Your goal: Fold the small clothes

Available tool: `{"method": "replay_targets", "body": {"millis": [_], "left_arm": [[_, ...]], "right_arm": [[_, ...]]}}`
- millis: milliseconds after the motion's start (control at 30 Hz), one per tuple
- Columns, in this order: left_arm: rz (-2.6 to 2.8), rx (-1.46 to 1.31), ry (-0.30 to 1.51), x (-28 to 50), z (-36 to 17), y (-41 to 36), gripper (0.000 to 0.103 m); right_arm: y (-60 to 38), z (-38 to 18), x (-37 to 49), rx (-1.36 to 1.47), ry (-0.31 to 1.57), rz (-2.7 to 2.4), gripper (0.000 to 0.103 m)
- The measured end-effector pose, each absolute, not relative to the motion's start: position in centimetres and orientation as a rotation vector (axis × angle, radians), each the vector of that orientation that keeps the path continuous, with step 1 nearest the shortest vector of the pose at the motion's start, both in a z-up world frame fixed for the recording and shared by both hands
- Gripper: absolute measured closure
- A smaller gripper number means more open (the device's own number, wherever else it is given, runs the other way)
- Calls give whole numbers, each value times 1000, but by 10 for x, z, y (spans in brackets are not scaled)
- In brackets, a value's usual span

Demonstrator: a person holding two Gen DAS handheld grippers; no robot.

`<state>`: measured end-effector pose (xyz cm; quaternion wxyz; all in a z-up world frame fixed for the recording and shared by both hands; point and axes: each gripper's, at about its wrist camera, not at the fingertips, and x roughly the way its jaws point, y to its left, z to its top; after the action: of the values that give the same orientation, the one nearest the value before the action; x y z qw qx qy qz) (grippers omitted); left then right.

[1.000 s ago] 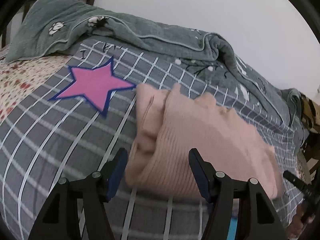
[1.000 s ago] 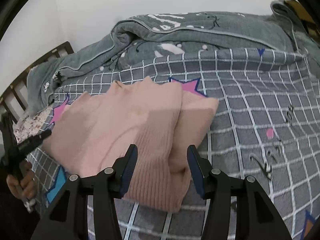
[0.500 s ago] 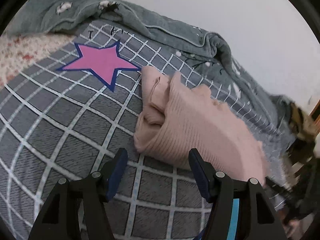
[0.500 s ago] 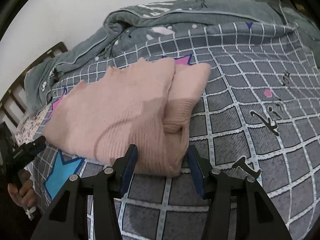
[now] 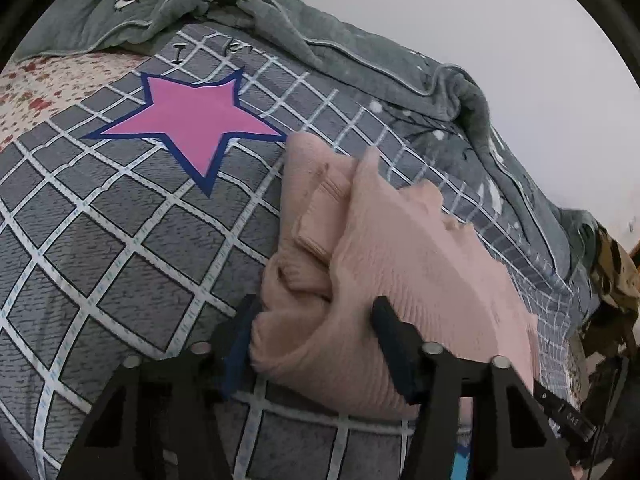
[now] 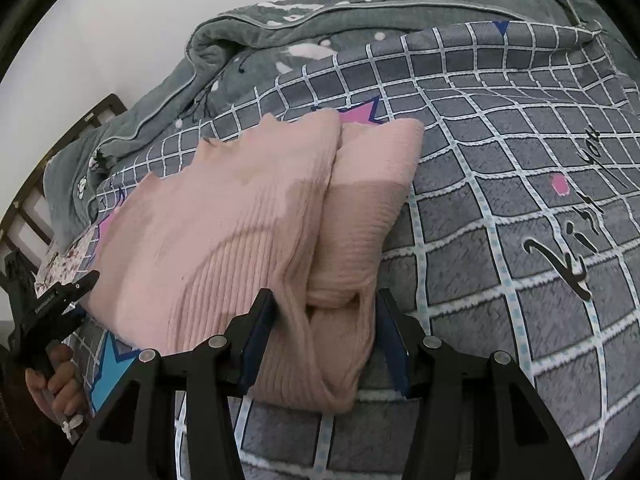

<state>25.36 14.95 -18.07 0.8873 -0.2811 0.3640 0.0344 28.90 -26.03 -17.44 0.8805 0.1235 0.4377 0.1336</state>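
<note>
A folded pink knit sweater (image 5: 404,264) lies on the grey checked bedsheet (image 5: 120,220). My left gripper (image 5: 316,320) is open, its jaws on either side of the sweater's near left corner, where the folded sleeve bunches. In the right wrist view the same sweater (image 6: 248,216) lies across the sheet (image 6: 500,220). My right gripper (image 6: 324,312) is open, its jaws around the sweater's near right corner and bunched sleeve. The left gripper also shows at the left edge of the right wrist view (image 6: 56,300).
A rumpled grey-green blanket (image 5: 360,52) is heaped along the far side against the white wall. A pink star print (image 5: 192,120) lies left of the sweater. A floral sheet (image 5: 48,84) shows at the far left. A wooden headboard (image 6: 92,116) is behind the blanket.
Both grippers pulled back from the sweater half a second ago and have now moved forward again, so the near corners sit between the open jaws.
</note>
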Motion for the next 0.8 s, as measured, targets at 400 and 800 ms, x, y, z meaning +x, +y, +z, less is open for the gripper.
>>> {"method": "replay_targets", "body": {"millis": [400, 800], "left_arm": [[99, -570, 730, 251, -176, 144, 87], [100, -494, 695, 215, -158, 128, 91]], "right_arm": [[-270, -173, 290, 347, 885, 358, 87], [-270, -146, 259, 305, 806, 341, 89]]}}
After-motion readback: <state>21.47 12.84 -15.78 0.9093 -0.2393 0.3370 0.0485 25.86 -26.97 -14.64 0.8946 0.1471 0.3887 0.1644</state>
